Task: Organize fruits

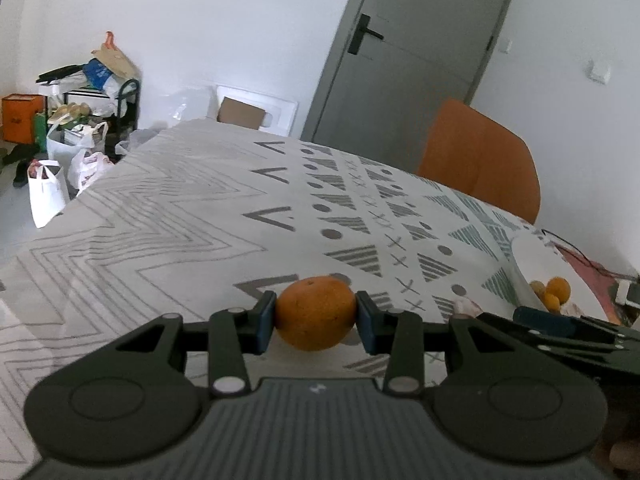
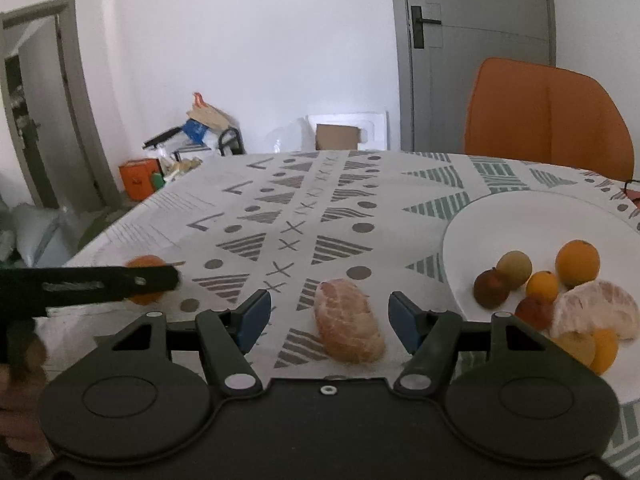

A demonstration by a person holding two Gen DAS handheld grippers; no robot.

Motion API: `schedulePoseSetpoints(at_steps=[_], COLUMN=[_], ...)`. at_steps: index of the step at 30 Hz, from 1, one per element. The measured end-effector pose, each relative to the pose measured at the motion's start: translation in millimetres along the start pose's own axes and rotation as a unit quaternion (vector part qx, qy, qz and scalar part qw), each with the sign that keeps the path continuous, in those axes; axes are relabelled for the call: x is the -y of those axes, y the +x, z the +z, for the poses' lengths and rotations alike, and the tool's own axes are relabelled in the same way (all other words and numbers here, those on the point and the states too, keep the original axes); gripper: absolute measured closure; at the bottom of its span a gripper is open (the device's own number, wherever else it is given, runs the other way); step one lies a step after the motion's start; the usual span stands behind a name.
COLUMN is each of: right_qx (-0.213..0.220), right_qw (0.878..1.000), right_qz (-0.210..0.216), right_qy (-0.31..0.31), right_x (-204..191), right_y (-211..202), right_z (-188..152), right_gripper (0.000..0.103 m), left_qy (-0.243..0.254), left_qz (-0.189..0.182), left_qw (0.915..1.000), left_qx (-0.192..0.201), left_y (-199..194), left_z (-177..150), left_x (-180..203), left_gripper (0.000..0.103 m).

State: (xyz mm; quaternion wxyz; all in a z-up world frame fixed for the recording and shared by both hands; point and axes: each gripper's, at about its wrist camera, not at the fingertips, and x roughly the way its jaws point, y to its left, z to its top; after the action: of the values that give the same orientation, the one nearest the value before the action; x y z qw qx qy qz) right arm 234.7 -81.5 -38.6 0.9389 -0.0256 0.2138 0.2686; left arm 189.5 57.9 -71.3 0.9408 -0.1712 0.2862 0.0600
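My left claw (image 1: 316, 314) is clenched on an orange (image 1: 315, 312) just above the patterned table (image 1: 180, 208). My right claw (image 2: 330, 316) stands released, its pads clear of the peeled pomelo wedge (image 2: 349, 326) lying on the table between them, beside the white plate (image 2: 520, 220) of fruit.

The right gripper (image 2: 330, 316) is hovering with its blue-padded fingers (image 2: 253, 316) spread either side of a peeled pale-pink citrus segment (image 2: 349, 321), not touching it, on the patterned tabletop (image 2: 280, 216). A white round plate (image 2: 520, 220) beside it is carrying mixed fruits.
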Motion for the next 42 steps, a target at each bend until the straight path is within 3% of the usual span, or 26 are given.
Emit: schedulePoseSetpoints(at_steps=[8, 11, 15, 24, 25, 28, 33, 41, 42], right_qx=[-0.029, -0.029, -0.031, -0.025, -0.024, -0.023, -0.011, 0.027, 0.032], right_qw=[0.999, 0.998, 0.998, 0.999, 0.999, 0.999, 0.999, 0.999, 0.999], right_qz=[-0.015, -0.024, 0.005, -0.010, -0.011, -0.006, 0.025, 0.038, 0.038], right_qy=[-0.026, -0.050, -0.047, -0.046, -0.047, -0.048, -0.032, -0.015, -0.008], right_x=[-11.8, -20.5, -25.2, -23.9, -24.2, -23.2, -14.0, 4.4, 9.4], right_y=[19.5, 21.1, 17.1, 21.8, 21.1, 17.4, 4.5, -22.2, -25.8], right_z=[-1.5, -4.0, -2.4, -4.1, -4.8, -5.1, -5.5, 1.1, 2.5], right_gripper=[0.042, 0.041, 0.048, 0.052, 0.056, 0.070, 0.073, 0.076, 0.082], left_qy=[-0.022, -0.025, -0.029, -0.030, -0.030, -0.025, -0.006, 0.029, 0.033], left_qz=[0.005, 0.004, 0.001, 0.005, 0.005, 0.006, 0.005, -0.011, -0.013], left_qw=[0.9997, 0.9997, 0.9996, 0.9995, 0.9995, 0.9996, 0.9999, 0.9993, 0.9992], left_qx=[0.005, 0.005, 0.006, 0.008, 0.008, 0.009, 0.014, 0.020, 0.020], left_y=[-3.6, -3.3, -3.7, -11.2, -11.9, -14.1, -18.1, -13.9, -12.4], left_z=[1.5, 1.0, 0.4, 0.8, 1.1, 2.0, 4.4, 9.5, 9.6], left_x=[-22.8, -27.2, -29.2, -33.1, -32.9, -28.5, -14.0, 22.9, 27.3], left_gripper=[0.062, 0.062, 0.062, 0.062, 0.062, 0.062, 0.062, 0.062, 0.062])
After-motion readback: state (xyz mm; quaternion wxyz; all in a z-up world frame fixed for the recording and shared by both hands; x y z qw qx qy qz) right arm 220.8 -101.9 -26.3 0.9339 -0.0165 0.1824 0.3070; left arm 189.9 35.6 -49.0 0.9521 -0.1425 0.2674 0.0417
